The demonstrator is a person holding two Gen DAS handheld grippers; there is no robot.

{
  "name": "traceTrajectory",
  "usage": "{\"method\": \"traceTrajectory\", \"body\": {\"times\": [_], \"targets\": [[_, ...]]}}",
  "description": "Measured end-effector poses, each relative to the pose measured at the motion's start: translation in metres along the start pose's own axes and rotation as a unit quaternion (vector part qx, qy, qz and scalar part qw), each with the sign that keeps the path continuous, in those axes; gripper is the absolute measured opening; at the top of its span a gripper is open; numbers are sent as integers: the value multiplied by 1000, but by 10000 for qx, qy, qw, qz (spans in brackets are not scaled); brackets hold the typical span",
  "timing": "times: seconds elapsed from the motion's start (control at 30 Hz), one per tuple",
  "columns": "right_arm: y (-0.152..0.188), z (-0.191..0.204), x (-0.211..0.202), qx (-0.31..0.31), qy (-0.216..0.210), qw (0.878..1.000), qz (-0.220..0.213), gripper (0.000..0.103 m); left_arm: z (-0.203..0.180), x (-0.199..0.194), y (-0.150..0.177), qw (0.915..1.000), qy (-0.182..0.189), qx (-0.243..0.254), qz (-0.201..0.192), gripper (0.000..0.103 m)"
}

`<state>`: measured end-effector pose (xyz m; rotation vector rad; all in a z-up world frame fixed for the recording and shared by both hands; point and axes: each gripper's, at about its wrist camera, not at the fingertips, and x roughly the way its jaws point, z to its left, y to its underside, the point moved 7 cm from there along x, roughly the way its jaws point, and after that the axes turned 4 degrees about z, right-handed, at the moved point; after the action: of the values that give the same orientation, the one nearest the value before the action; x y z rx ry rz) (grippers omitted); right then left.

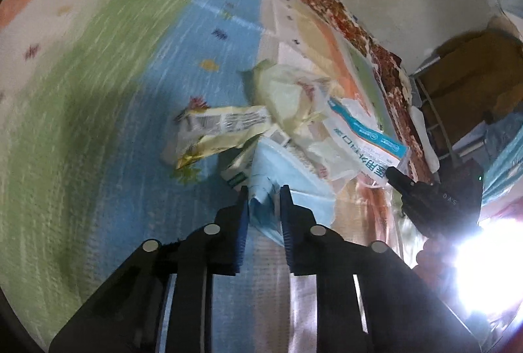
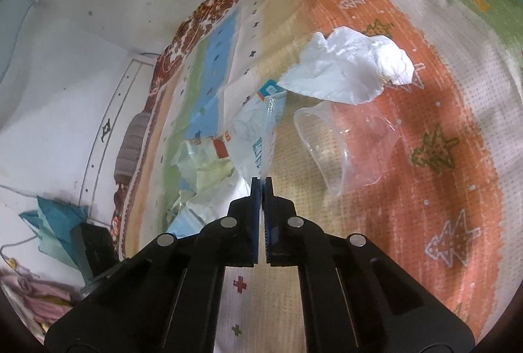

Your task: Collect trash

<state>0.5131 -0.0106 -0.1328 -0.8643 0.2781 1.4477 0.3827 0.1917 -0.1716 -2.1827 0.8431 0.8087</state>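
Your left gripper jaws clamp the blue face mask, right gripper jaws pinch the mask packet's edge, lifting both off the rug

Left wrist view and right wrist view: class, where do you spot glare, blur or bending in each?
Left wrist view: white glare at lower right, rug smeared by blur. Right wrist view: sharper, evenly lit; the rug's stripes bow near the rim.
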Motion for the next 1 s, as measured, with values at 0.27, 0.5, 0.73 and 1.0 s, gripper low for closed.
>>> {"method": "traceTrajectory", "body": {"times": [0.27, 0.5, 0.73, 1.0], "targets": [[0, 35, -20, -460, 273, 9985, -151, 1, -22, -19, -1, 9990, -349, 253, -95, 7], [11, 89, -62, -1659, 937, 9812, -311, 1, -42, -52, -1, 9936, -833, 742, -160, 6], [37, 111, -101, -2121, 1178, 9694, -372, 1, -64, -84, 5, 9856, -1216, 1141, -276, 6], [75, 132, -140, -2578, 1347, 9556, -460, 1, -92, -113, 13, 9823, -1211, 1342, -488, 5]]}}
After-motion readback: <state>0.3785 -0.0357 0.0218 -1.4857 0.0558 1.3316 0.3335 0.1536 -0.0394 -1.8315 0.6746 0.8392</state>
